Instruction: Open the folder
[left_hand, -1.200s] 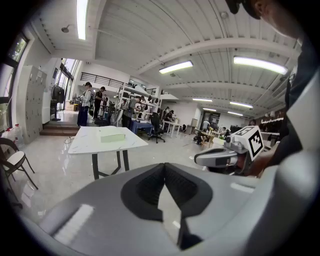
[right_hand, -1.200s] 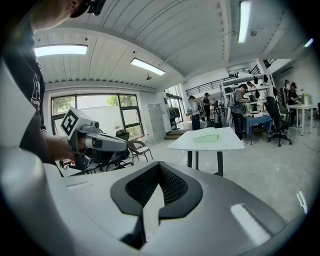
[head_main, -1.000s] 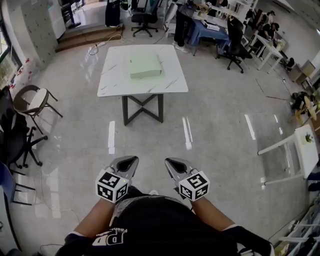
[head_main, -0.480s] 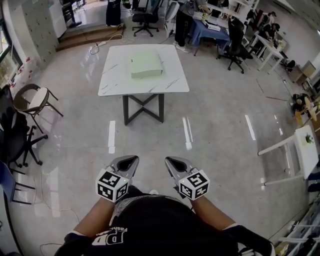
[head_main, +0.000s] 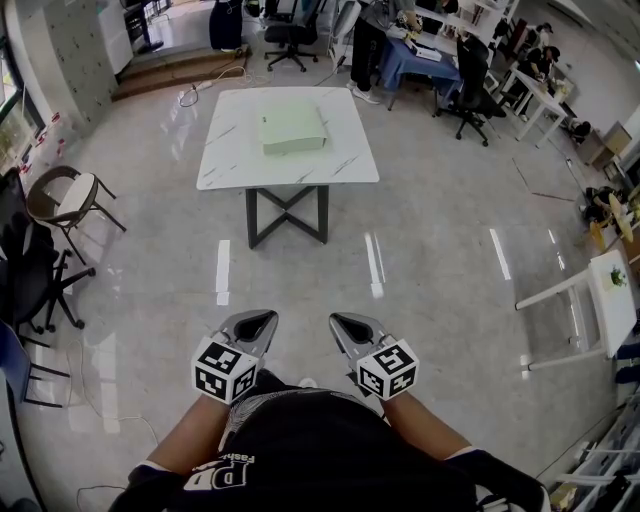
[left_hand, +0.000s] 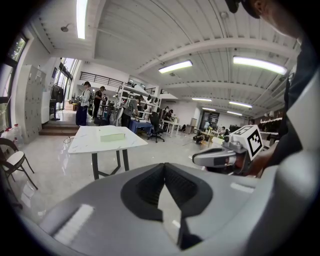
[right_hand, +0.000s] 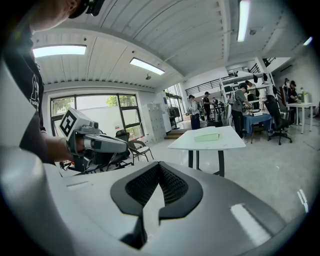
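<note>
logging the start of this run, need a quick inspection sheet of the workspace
surface: white marble-look table on a dark cross frame, on glossy floor well ahead of the person.
job's things: pale green folder, closed, lying flat on the table's far half.
clutter: nothing seen on the table besides the folder.
grippers: left claw and right claw both shut and empty, held near the person's waist, far from the table.
cables: white cable on the floor beyond the table.
surroundings: chair at left, people at desks behind the table, white side table at right.
</note>
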